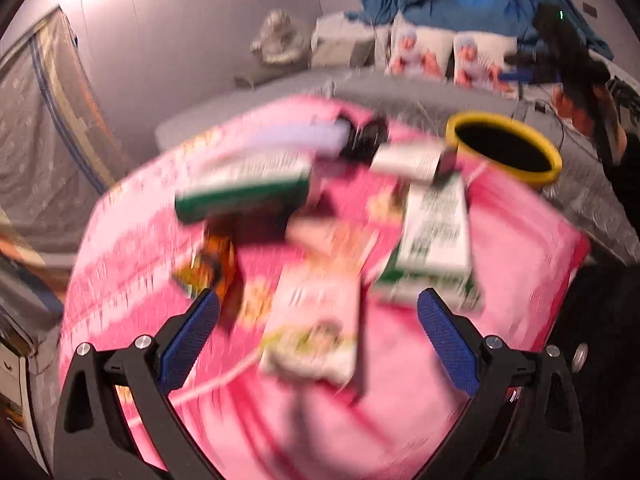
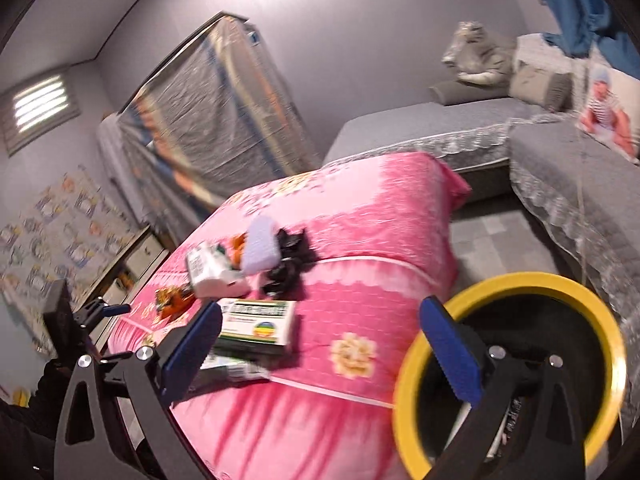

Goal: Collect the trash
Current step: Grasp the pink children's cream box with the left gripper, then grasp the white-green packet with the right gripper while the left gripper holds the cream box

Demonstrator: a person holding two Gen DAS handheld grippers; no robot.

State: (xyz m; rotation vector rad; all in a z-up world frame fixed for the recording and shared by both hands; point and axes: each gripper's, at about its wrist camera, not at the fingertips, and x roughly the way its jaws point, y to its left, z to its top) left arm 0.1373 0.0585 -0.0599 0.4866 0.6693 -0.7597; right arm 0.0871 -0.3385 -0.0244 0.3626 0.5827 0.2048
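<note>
Trash lies on a pink blanket (image 1: 520, 260). It includes a pink-and-white box (image 1: 316, 328), two green-and-white boxes (image 1: 244, 188) (image 1: 436, 232), a small white box (image 1: 408, 162), an orange wrapper (image 1: 212, 260), a lavender piece (image 1: 296, 138) and a black lump (image 1: 364, 136). My left gripper (image 1: 318, 304) is open above the pink box, and its pads stand clear of it. My right gripper (image 2: 322, 312) is open wide and empty, between a green-and-white box (image 2: 256, 326) and the yellow-rimmed black bin (image 2: 600, 320). The left view is blurred.
The bin (image 1: 504, 148) stands at the blanket's far right edge in the left view. Grey mattresses (image 2: 420, 128) with pillows and a plush toy (image 2: 476, 52) lie behind. A plastic-wrapped panel (image 2: 208, 120) leans on the wall. Bare floor (image 2: 500, 248) shows between the beds.
</note>
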